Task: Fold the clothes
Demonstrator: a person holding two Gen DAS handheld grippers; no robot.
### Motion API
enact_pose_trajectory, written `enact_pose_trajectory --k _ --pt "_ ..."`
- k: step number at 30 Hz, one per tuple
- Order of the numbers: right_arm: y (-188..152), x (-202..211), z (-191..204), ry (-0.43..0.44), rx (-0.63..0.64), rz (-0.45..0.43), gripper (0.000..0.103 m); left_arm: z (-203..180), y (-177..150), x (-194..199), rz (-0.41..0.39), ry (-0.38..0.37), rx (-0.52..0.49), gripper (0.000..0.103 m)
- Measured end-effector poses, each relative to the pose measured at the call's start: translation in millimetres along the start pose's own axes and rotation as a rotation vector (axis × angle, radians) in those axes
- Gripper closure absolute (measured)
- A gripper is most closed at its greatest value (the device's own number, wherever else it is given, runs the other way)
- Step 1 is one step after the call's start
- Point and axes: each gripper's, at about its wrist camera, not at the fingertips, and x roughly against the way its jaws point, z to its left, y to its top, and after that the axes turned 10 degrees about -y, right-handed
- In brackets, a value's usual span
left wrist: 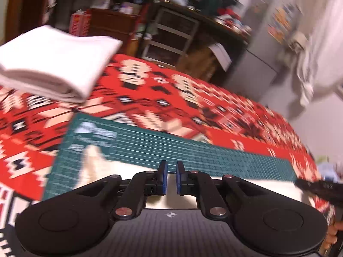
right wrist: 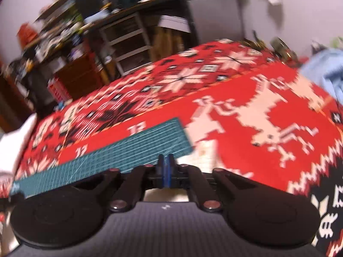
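- Folded white cloth [left wrist: 53, 64] lay at ten o'clock on the red patterned blanket [left wrist: 150, 90], beyond the green mat [left wrist: 171, 150].
- Left tongs [left wrist: 171, 177] stood slightly parted, gripping nothing visible.
- Right tongs [right wrist: 165, 169] were pinched together; anything between them, cannot tell.
- Blue garment [right wrist: 323, 68] sat at two o'clock.
- Judgement: frames blurred; slower hands and square edges would serve any fold.

Motion blur smearing the shelves [left wrist: 171, 32] and their clutter beyond reading, folded white cloth [left wrist: 53, 64] running off the left edge, pale garment [left wrist: 182, 190] lying mostly hidden behind the left tool [left wrist: 171, 180], light blue fabric [right wrist: 325, 70] being cut by the right edge, green mat's [left wrist: 150, 147] print staying illegible
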Motion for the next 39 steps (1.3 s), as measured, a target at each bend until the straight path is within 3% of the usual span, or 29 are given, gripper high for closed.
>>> enact_pose_trajectory --k 5,7,9,12,14,18,19,20,21,28,34,39 --pt "14 12 -28 -0.01 -0.057 -0.061 0.103 25 7 25 -0.045 0.055 0.041 0.095" --pt "19 17 -35 -0.03 -0.042 -0.088 0.098 34 10 36 -0.067 0.063 0.047 0.095" --pt "22 21 -39 -0.047 -0.012 -0.102 0.086 39 13 46 -0.086 0.083 0.046 0.093" --pt "23 24 -44 -0.038 0.017 -0.1 0.073 40 14 54 -0.095 0.114 0.029 0.067" --pt "21 22 -45 -0.026 0.03 -0.077 0.069 41 14 55 -0.085 0.099 0.027 0.067" --pt "16 12 -43 -0.003 0.033 -0.034 0.071 41 9 44 -0.053 0.082 0.043 0.068" --pt "15 9 -42 0.006 0.036 -0.024 0.077 41 8 42 -0.045 0.078 0.047 0.078" --pt "13 7 -41 0.014 0.038 -0.014 0.093 41 6 39 -0.037 0.074 0.051 0.088" --pt "12 6 -40 0.016 0.04 -0.013 0.093 42 6 37 -0.036 0.063 0.06 0.092" --pt "20 2 -38 0.033 0.028 -0.053 0.095 46 18 31 -0.057 0.044 0.071 0.093" --pt "43 -17 -24 0.031 0.074 -0.057 0.093 39 39 9 -0.027 0.072 -0.006 0.091" --pt "39 10 -24 0.057 0.13 -0.074 0.089 31 38 29 -0.044 0.114 -0.075 0.078"
